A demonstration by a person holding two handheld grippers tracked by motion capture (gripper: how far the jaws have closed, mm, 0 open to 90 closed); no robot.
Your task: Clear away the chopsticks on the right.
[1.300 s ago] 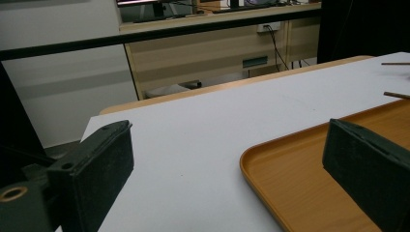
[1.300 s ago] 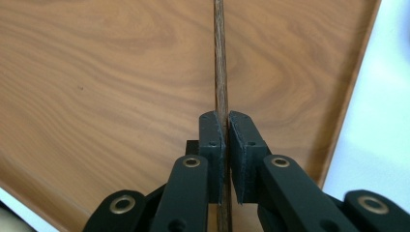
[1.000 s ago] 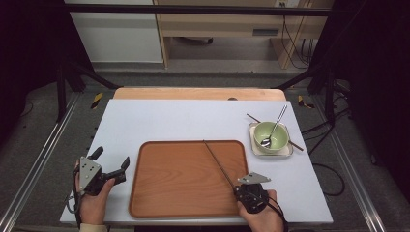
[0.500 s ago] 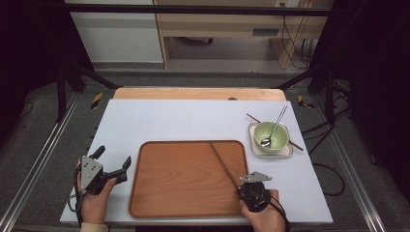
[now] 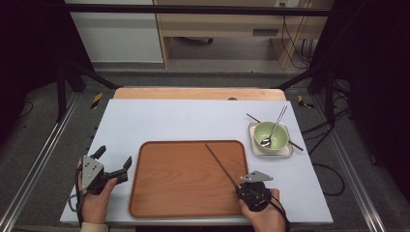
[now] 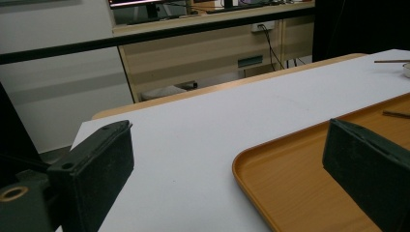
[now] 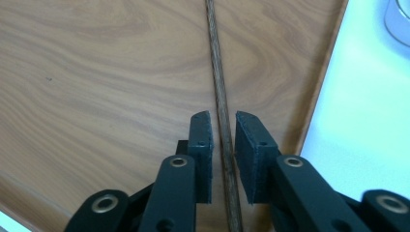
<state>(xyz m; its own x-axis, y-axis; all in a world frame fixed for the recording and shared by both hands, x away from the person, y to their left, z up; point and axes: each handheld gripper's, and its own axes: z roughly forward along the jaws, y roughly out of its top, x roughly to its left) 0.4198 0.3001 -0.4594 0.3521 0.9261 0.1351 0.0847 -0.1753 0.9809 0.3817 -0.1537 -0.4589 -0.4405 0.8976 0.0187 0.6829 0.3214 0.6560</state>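
Right gripper is just easing its jaws apart at my five o'clock; I'm releasing the chopstick, now lying on the tray and slanting toward eleven. Left gripper is hanging wide, empty.

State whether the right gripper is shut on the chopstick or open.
Open. The right gripper has just been opening; gaps show either side of the chopstick between its jaws, above the wooden tray.

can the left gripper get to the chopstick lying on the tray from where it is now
Probably yes: the left gripper stands open beside the tray, bare wood between it and the chopstick; only the right gripper straddles its near end.
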